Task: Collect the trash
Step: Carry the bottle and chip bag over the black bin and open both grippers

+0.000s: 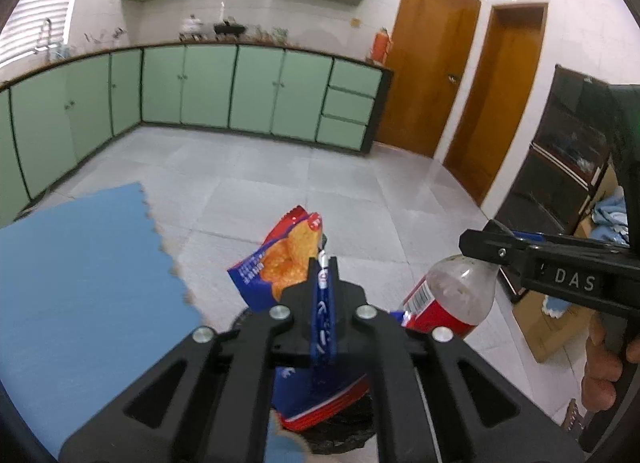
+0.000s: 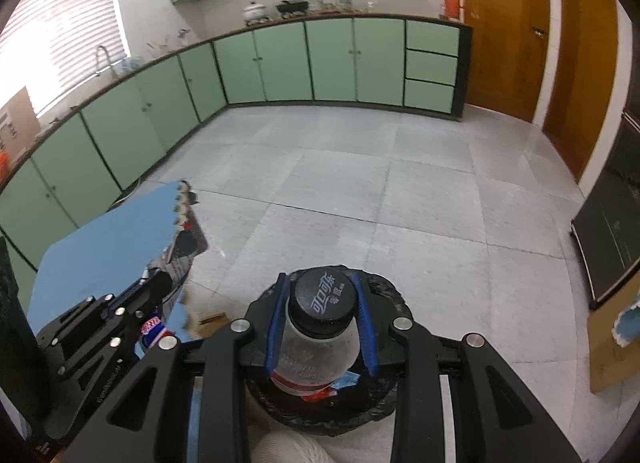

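I have my left claw (image 1: 323, 275) clamped on the snack wrapper (image 1: 286, 263) and my right claw (image 2: 323, 327) gripping the cola bottle (image 2: 318, 343), both above the black-lined bin (image 2: 384, 291) at 6 o'clock; next, I'd release each inside.

Blue-and-red snack bag (image 1: 280, 267) printed with orange chips; clear bottle (image 2: 316, 347) — black cap, red label; blue mat (image 1: 80, 295) at nine o'clock.
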The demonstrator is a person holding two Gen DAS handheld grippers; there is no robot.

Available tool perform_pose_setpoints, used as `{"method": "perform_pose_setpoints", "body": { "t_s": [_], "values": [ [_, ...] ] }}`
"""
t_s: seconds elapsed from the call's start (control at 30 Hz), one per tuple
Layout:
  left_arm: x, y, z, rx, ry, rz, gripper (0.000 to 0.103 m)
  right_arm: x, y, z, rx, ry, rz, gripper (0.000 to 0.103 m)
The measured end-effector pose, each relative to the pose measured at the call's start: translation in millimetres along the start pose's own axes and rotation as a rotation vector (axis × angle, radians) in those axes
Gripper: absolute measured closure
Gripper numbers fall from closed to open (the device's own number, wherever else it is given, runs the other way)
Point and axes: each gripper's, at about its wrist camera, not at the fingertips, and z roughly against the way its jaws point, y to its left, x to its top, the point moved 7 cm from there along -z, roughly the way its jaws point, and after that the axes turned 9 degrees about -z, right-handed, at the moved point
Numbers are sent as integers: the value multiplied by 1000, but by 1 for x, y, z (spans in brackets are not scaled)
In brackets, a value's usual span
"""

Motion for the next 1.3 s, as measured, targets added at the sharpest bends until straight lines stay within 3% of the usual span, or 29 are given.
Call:
{"method": "perform_pose_setpoints", "body": {
  "t_s": [0.07, 0.1, 0.33, 0.8, 0.87, 1.03, 1.3],
  "values": [
    [-2, -3, -14, -5, 28, 4, 75, 0, -11, -8, -15, 9, -12, 71],
    [-1, -2, -18, -7, 34, 3, 74, 0, -15, -11, -21, 11, -16, 71],
    [-2, 5, -24, 4, 39, -10, 65, -5, -38, -25, -29, 32, -37, 71],
    [-7, 48, 9, 100, 22, 30, 62, -20, -37, -63, -35, 87, -31, 70],
    [-8, 51, 11, 107, 25, 33, 61, -21, -38, -69, -45, 87, -26, 47],
    [-10, 50, 18, 125, 20, 17, 59, -22, -40, -62, -64, 62, -21, 45],
    [-8, 47, 31, 142, 9, 18, 52, -18, -34, -32, -94, 14, 0, 27]
  ]
}}
